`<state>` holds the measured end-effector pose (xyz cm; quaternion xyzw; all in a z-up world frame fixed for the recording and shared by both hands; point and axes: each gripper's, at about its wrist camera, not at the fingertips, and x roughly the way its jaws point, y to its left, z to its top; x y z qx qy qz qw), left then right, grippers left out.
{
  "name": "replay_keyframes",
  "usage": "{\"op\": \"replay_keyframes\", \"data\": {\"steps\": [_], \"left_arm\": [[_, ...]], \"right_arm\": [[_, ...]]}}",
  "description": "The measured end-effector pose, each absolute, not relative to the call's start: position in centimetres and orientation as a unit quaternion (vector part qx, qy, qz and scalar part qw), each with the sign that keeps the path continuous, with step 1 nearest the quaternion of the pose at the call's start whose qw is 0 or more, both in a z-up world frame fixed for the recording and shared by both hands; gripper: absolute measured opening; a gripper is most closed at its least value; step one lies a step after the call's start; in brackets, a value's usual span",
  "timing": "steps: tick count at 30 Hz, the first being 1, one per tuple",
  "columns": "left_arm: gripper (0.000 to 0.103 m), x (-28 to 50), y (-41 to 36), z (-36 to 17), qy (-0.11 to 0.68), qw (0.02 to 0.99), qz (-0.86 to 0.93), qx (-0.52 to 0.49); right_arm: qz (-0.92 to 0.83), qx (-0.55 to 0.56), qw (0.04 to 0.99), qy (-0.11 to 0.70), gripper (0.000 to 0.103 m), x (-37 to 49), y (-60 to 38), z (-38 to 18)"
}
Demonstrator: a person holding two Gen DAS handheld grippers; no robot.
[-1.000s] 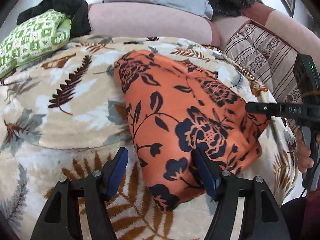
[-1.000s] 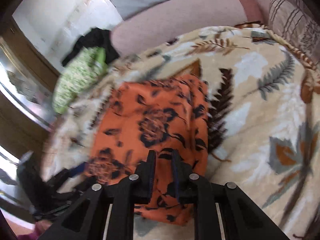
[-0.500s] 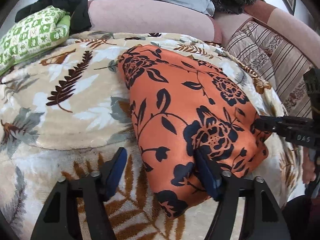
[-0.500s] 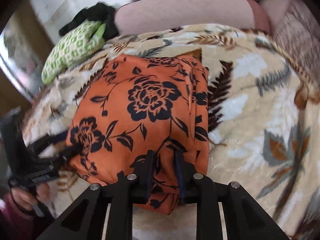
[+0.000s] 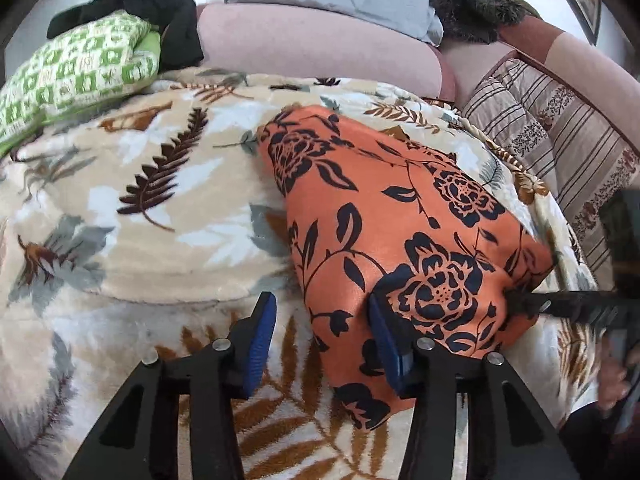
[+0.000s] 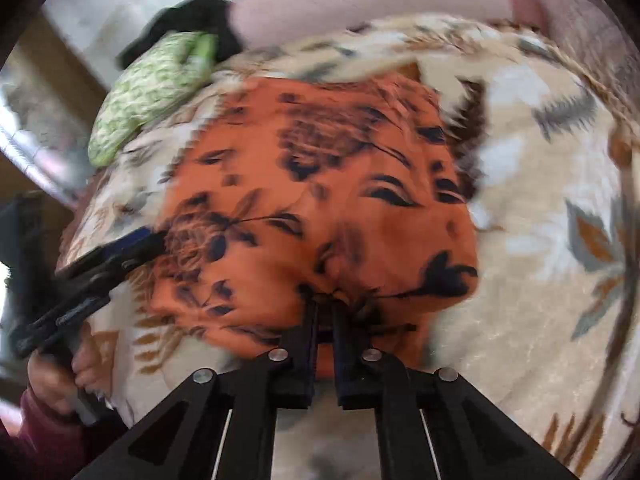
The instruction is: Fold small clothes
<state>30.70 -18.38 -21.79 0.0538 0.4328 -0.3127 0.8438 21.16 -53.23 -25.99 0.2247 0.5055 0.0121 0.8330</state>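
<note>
right wrist view: my right claw [image 6: 325, 312] is clenched on the near edge of the soft orange black-flowered cloth [image 6: 320, 200]; my left claw [image 5: 320, 332], just closing, is released around its corner. thin, light, probably slippery, so i take the hem.

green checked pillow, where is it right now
In the left wrist view the green checked pillow lies at the upper left, on the far edge of the leaf-print blanket, with a black garment draped behind it.
</note>
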Motion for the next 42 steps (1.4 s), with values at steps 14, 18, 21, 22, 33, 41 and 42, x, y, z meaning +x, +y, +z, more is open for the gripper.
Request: {"op": "replay_keyframes", "data": {"steps": [14, 18, 21, 22, 33, 41, 42], "left_arm": [[0.054, 29.7, -19.1, -21.2, 0.403, 0.866, -0.277, 0.1], [0.058, 29.7, -19.2, -21.3, 0.403, 0.866, -0.277, 0.104], [0.059, 29.6, -19.4, -21.4, 0.402, 0.866, -0.277, 0.11], [0.059, 29.6, -19.4, -21.4, 0.403, 0.866, -0.277, 0.11], [0.06, 30.7, -19.1, -20.6, 0.418, 0.864, -0.271, 0.069], [0.062, 32.1, -20.8, -20.1, 0.416, 0.871, -0.255, 0.059], [0.063, 32.3, -21.0, -20.3, 0.417, 0.871, -0.251, 0.062]], "right_arm": [[-0.061, 0.263, 0.844, 0.464, 0.012, 22.9, -55.9, -25.5], [-0.043, 0.316, 0.826, 0.465, 0.009, 22.4, -57.7, -26.8], [-0.042, 0.332, 0.814, 0.474, 0.008, 21.4, -58.0, -27.5], [-0.041, 0.328, 0.813, 0.48, 0.008, 21.3, -57.8, -27.5], [-0.043, 0.316, 0.822, 0.472, 0.012, 21.0, -58.2, -25.4], [-0.029, 0.282, 0.861, 0.423, 0.012, 25.6, -55.8, -20.7], [-0.03, 0.284, 0.858, 0.426, 0.012, 26.4, -55.8, -20.9]]}}
